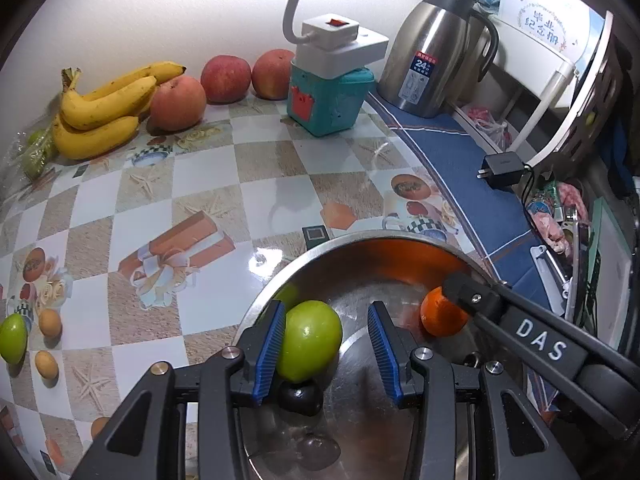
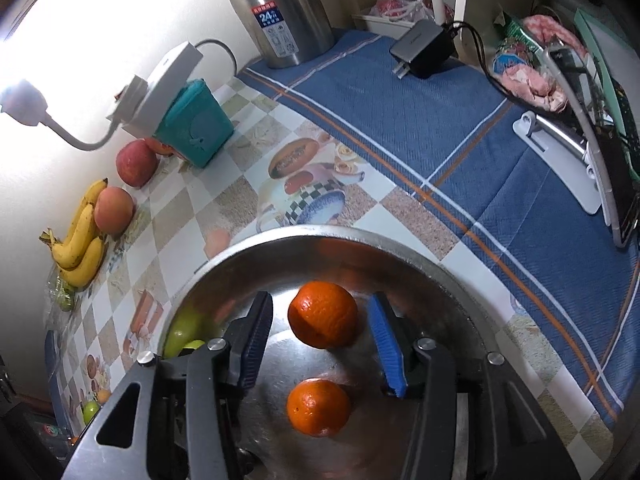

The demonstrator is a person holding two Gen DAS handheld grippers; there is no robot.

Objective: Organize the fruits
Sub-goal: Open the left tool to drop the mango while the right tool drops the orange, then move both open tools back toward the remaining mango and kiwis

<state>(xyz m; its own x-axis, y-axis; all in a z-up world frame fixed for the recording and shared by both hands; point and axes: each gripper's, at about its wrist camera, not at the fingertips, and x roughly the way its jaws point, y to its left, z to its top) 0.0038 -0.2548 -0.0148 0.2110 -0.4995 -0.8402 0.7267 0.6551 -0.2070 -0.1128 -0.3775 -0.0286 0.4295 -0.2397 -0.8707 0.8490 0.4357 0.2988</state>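
1. The left claw (image 1: 326, 354) hangs over the steel bowl (image 1: 280, 276), spread wide; the green apple (image 1: 310, 340) lies against its left finger, clear of the right one.
2. The right claw (image 2: 320, 344) is likewise spread, gripping nothing; one orange (image 2: 323, 314) sits between its fingers in the bowl, touching neither, a second orange (image 2: 318, 407) nearer the wrist.
3. Each fruit lies dead ahead of its own claw; both look already released.

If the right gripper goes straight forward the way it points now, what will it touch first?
Most likely the orange, which lies between the open fingers of the right gripper inside the steel bowl. Behind it is the bowl's far wall. Depth is hard to judge in this fisheye view.
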